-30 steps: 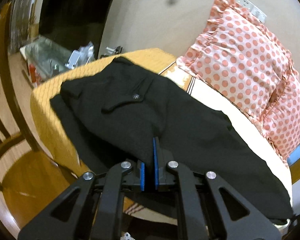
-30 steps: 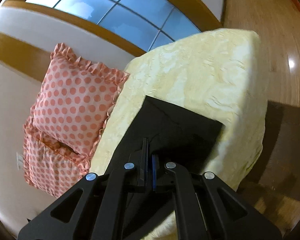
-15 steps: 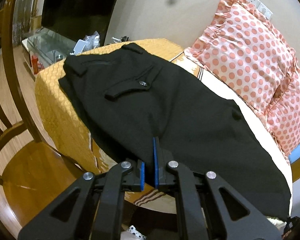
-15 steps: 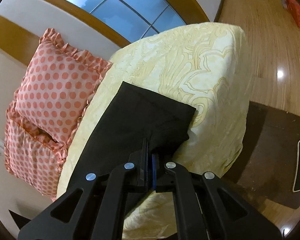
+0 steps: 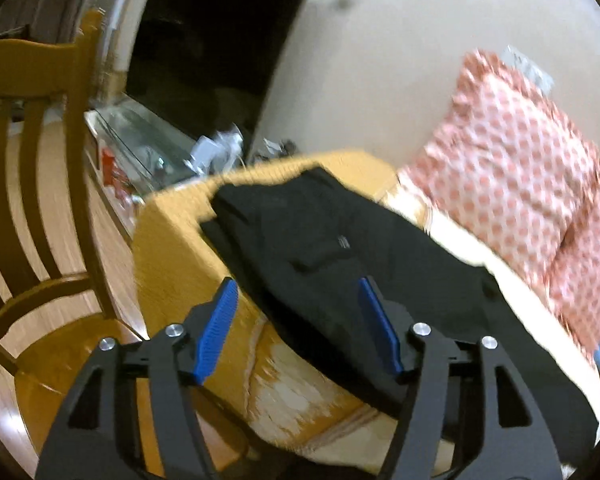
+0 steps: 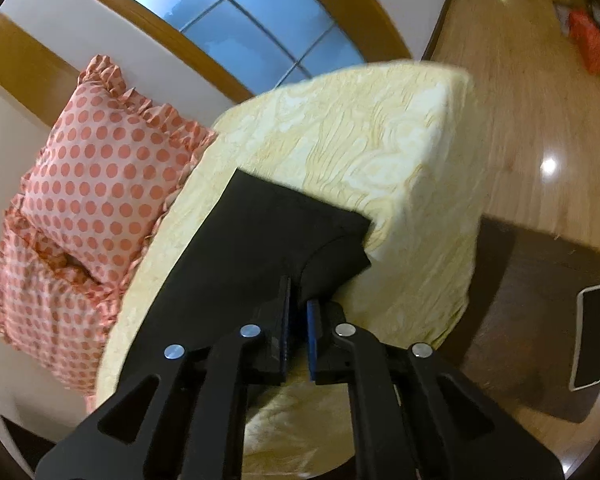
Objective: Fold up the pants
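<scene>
Now my left gripper [image 5: 295,326] hangs wide open, empty, off the bed [image 6: 384,128] edge; black pants [image 6: 235,264] lie lengthwise on the bed, and my right gripper [image 6: 297,304] pinches their hem, readying a fold.

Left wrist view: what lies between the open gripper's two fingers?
In the left wrist view, the left gripper frames the black pants edge draped over the orange bed cover; neither finger visibly touches the cloth.

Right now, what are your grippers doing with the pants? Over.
Left gripper open, holding nothing. Right gripper shut on pants hem. Pants flat on bed. Nothing blocking.
</scene>
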